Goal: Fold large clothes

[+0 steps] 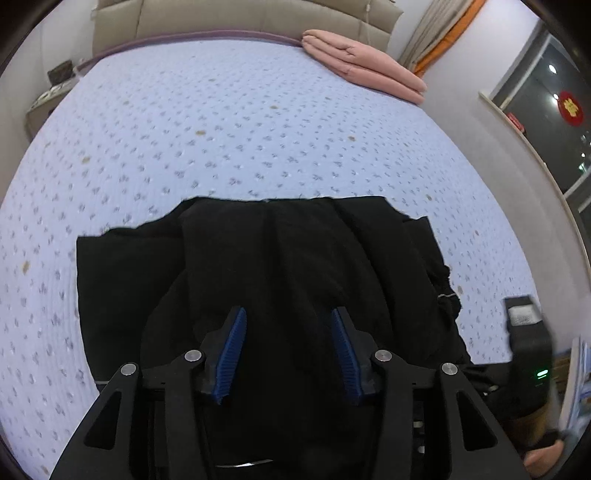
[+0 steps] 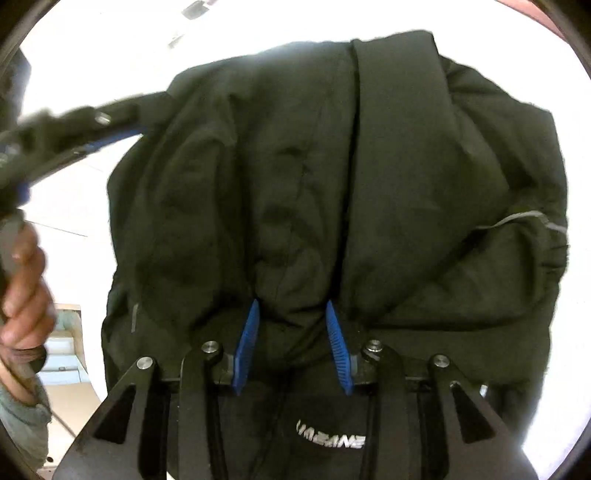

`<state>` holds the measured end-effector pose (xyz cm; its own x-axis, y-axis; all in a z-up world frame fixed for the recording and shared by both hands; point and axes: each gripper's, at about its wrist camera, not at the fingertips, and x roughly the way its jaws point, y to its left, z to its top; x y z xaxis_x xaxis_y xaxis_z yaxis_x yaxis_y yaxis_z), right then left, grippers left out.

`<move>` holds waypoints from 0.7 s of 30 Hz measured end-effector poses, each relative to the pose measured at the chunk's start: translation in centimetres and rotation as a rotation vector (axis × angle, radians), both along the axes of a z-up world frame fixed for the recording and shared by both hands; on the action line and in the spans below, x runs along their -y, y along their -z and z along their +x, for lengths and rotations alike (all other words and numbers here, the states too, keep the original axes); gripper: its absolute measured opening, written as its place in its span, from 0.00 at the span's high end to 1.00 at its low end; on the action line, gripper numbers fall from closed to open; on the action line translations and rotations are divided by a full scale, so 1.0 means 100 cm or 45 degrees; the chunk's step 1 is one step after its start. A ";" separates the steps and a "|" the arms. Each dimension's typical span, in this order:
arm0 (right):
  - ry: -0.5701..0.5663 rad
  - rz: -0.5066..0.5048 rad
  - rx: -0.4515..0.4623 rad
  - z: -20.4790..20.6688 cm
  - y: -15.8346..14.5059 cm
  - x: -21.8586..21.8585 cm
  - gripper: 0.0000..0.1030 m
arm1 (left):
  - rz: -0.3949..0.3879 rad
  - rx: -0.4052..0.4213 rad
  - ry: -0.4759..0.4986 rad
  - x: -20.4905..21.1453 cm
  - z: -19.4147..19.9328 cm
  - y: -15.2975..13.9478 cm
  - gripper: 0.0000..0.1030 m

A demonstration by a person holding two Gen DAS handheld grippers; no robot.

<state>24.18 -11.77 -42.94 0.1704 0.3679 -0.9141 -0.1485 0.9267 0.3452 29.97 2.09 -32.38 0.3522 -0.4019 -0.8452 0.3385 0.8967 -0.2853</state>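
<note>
A black padded jacket (image 1: 295, 251) lies bunched on the light blue flowered bed sheet (image 1: 258, 129), near its front edge. My left gripper (image 1: 288, 317) hovers low over the jacket's middle, blue pads apart, dark cloth beneath the gap and no fold pinched. In the right wrist view the jacket (image 2: 406, 184) fills the frame. My right gripper (image 2: 291, 310) is open, with a loose ridge of cloth running between its pads. A white logo (image 2: 330, 439) shows below the jaws. The left gripper (image 2: 144, 122) appears blurred at the jacket's upper left edge, held by a hand (image 2: 22, 295).
A folded pink blanket (image 1: 365, 62) lies at the bed's far right corner by a beige headboard (image 1: 240, 14). A nightstand (image 1: 48, 96) stands far left, and a dark window (image 1: 546, 110) is on the right wall. The right gripper's black body (image 1: 528, 350) shows at the right.
</note>
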 end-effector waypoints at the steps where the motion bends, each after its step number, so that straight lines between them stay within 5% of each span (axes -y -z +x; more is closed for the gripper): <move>1: 0.012 -0.006 0.040 0.001 -0.012 0.004 0.60 | -0.019 0.004 0.001 -0.001 0.000 -0.003 0.52; 6: 0.102 -0.043 0.224 0.021 -0.054 0.020 0.49 | -0.004 -0.038 0.021 0.002 -0.003 0.005 0.52; 10: 0.108 -0.193 0.218 0.047 -0.034 0.016 0.40 | 0.076 -0.106 0.008 0.005 -0.018 0.038 0.52; 12: 0.100 -0.304 0.159 0.053 -0.007 0.016 0.47 | 0.094 -0.140 -0.029 -0.001 -0.022 0.055 0.52; 15: 0.107 -0.369 0.092 0.053 0.032 0.025 0.75 | 0.036 -0.183 -0.070 -0.015 -0.024 0.074 0.53; 21: 0.106 -0.306 0.105 0.048 0.036 0.030 0.76 | 0.003 -0.167 -0.071 -0.020 -0.026 0.077 0.53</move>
<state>29.02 -14.74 -46.51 0.2686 0.1234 -0.9553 -0.0867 0.9908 0.1036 27.35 4.07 -40.08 0.2605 -0.3825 -0.8865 0.2478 0.9139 -0.3216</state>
